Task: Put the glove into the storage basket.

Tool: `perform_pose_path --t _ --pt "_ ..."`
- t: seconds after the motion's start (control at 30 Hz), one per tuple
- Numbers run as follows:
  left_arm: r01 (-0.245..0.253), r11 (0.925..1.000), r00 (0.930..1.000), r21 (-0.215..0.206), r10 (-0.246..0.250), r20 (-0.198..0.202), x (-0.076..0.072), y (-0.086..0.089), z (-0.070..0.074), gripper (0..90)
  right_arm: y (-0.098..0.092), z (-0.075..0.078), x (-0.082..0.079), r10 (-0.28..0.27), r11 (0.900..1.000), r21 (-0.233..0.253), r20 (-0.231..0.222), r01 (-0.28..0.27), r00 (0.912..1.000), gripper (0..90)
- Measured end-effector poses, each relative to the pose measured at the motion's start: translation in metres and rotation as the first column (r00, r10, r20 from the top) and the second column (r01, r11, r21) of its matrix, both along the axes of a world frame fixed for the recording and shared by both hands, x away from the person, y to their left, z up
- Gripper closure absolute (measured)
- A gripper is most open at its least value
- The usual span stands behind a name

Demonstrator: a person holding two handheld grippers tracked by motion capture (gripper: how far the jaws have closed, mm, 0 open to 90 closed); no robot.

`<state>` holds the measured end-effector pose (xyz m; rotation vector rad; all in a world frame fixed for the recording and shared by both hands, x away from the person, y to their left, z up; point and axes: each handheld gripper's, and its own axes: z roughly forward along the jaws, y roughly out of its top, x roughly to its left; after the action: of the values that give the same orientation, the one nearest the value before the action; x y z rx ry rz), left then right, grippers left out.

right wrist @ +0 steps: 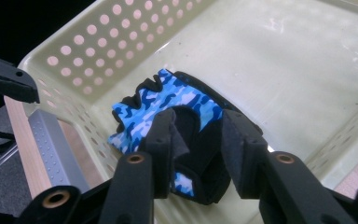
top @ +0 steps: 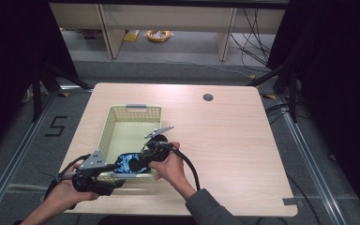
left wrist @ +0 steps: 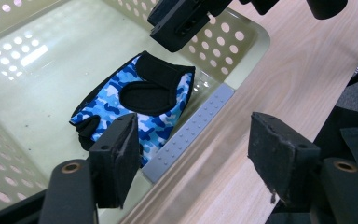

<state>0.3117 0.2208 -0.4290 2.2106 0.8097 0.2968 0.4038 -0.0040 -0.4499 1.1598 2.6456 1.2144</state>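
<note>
From the high view I have the desk [top: 225, 140] in front of me, pale wood grain with a dark round cable hole [top: 208, 97] near its far edge. On the floor to the left of the desk I can read a black mark shaped like a "5" [top: 56, 125]; I find no other writing or brand.

Next in size is the basket [top: 114, 123], cream plastic with perforated walls and a grey grip strip on the near and far rims, standing on the desk's left half.

My left forearm comes in low from the bottom left, hand wrapped around the left claw [top: 107, 183], which sits at the basket's near-left corner, just outside the rim. In the left gripper view its jaws stand wide apart with nothing between them, straddling the near rim and grey strip.

My right hand [top: 168, 164] reaches in from the bottom centre, angled leftward, holding the right claw [top: 143, 157] down inside the basket over its near end. In the right gripper view its jaws are parted, tips [right wrist: 198, 140] low over the glove.

The glove [left wrist: 135, 100], a fingerless one in blue camouflage with black palm patches, lies flat on the basket floor by the near wall. Its black part shows between the right claw's pads; I cannot tell whether they touch it.
</note>
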Motion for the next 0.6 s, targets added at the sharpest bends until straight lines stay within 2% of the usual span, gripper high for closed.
perform_pose_path --t 0.03,0.07,0.13,0.17,0.27,0.3,0.47,0.5,0.6 --pt "-0.001 1.0000 1.0000 0.000 0.001 0.003 0.000 0.000 0.000 32.6 -0.001 0.000 0.001 0.007 1.000 0.001 0.004 -0.007 1.0000 64.3" --pt "-0.023 0.9996 0.9997 -0.015 0.023 -0.001 0.000 -0.001 -0.001 32.2 -0.002 0.001 0.000 0.003 1.000 0.005 0.003 -0.003 1.0000 62.6" --pt "-0.021 0.9996 0.9997 -0.018 0.021 -0.009 0.001 0.000 -0.001 31.4 -0.003 0.002 0.000 0.002 1.000 0.012 0.007 -0.002 1.0000 58.9" --pt "-0.014 0.9998 0.9999 -0.016 0.014 -0.005 0.002 0.001 -0.001 30.9 -0.004 0.004 0.000 0.026 1.000 0.012 0.009 -0.026 0.9996 58.1" --pt "-0.052 0.9976 0.9985 -0.045 0.051 -0.019 0.003 0.001 -0.001 28.6 -0.007 0.006 -0.001 0.017 1.000 0.025 0.024 -0.017 0.9996 55.0" --pt "-0.038 0.9984 0.9992 -0.042 0.038 -0.014 0.004 0.002 0.000 28.1 -0.008 0.006 -0.001 0.014 0.999 0.030 0.031 -0.015 0.9994 54.5" --pt "-0.035 0.9983 0.9993 -0.047 0.035 -0.012 0.003 0.001 0.001 27.0 -0.015 0.012 -0.002 0.019 0.999 0.048 0.037 -0.021 0.9991 52.2" --pt "-0.053 0.9967 0.9984 -0.061 0.052 -0.022 0.002 0.000 0.000 27.0 -0.016 0.013 -0.003 0.016 0.998 0.052 0.040 -0.018 0.9991 51.9" --pt "-0.038 0.9973 0.9993 -0.062 0.037 -0.009 0.002 0.000 0.000 26.8 -0.021 0.016 -0.004 0.009 0.998 0.063 0.056 -0.013 0.9984 50.4"
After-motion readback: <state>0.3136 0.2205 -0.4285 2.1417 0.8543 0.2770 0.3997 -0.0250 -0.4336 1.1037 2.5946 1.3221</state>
